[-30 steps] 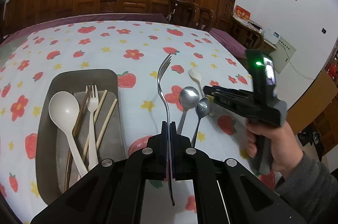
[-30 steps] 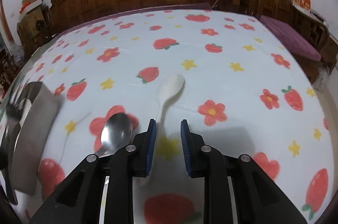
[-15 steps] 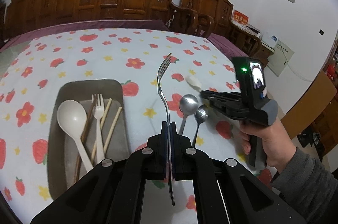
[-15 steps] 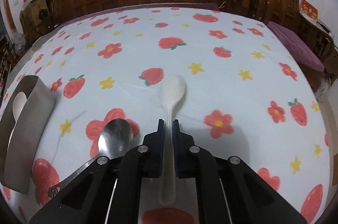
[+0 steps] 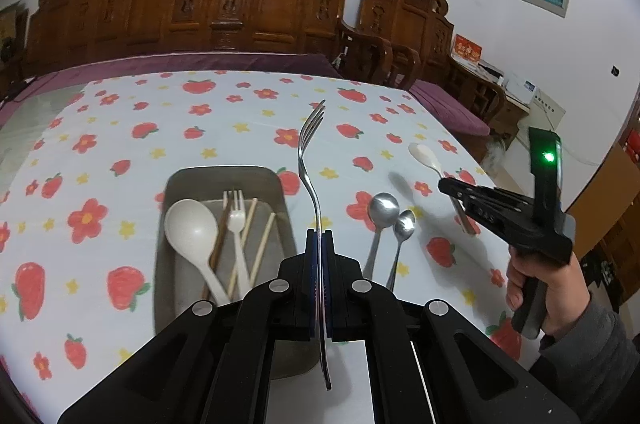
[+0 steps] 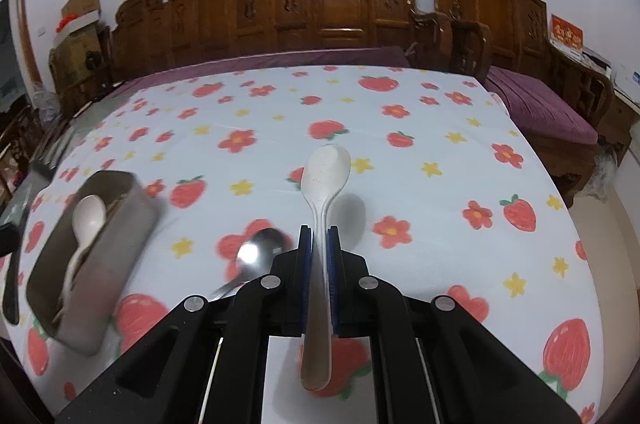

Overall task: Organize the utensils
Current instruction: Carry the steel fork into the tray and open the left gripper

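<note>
Metal fork pinched at mid-handle in left gripper, raised just right of grey tray, tines pointing far. White spoon clamped by right gripper, lifted clear of cloth. Thin slick handles: could pivot or slip. Could clash over tray if brought in together. Two steel spoons left lying between.
</note>
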A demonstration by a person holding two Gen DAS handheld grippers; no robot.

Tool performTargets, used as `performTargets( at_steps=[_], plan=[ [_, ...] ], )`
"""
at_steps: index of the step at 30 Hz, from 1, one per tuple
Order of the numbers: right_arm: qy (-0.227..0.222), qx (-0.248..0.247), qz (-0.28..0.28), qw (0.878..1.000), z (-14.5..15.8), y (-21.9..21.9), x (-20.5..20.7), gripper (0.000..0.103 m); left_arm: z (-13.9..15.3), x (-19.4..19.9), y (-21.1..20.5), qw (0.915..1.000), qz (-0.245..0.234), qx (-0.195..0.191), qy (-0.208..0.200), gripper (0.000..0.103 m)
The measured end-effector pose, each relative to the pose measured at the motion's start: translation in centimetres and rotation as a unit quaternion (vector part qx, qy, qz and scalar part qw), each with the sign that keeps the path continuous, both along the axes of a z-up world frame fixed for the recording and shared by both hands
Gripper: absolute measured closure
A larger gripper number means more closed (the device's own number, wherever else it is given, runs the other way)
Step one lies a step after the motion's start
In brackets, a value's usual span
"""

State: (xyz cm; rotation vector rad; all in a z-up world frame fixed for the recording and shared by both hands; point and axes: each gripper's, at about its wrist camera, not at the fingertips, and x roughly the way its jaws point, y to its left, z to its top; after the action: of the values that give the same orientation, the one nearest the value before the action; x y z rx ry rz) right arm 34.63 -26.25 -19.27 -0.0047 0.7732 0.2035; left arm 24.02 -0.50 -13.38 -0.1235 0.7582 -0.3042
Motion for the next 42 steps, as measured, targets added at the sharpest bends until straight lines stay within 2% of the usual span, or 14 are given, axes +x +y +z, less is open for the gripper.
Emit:
performTargets(
  at_steps=[9, 16, 25, 42],
  plan=[
    [-0.007, 0.007, 0.04, 0.999, 1.0, 4.0, -3.2, 0.094, -0.6, 0.2, 2.8, 0.9998, 0.016, 0.001, 0.015, 0.102],
    [-0.011, 0.002, 0.074, 0.997, 1.2, 6.5, -4.6, 0.094, -3.2, 2.0, 3.9, 0.9982, 0.033, 0.012, 0.048, 0.102],
    [-0.012, 0.007, 0.087, 0.996, 1.3, 6.9, -4.7, 0.094, -6.1, 3.2, 2.5, 0.9956, 0.023, 0.038, 0.082, 0.102],
    [-0.011, 0.007, 0.102, 0.995, 1.2, 7.5, -5.0, 0.094, -8.2, 4.4, 1.8, 0.9917, 0.027, 0.047, 0.117, 0.101]
  ],
)
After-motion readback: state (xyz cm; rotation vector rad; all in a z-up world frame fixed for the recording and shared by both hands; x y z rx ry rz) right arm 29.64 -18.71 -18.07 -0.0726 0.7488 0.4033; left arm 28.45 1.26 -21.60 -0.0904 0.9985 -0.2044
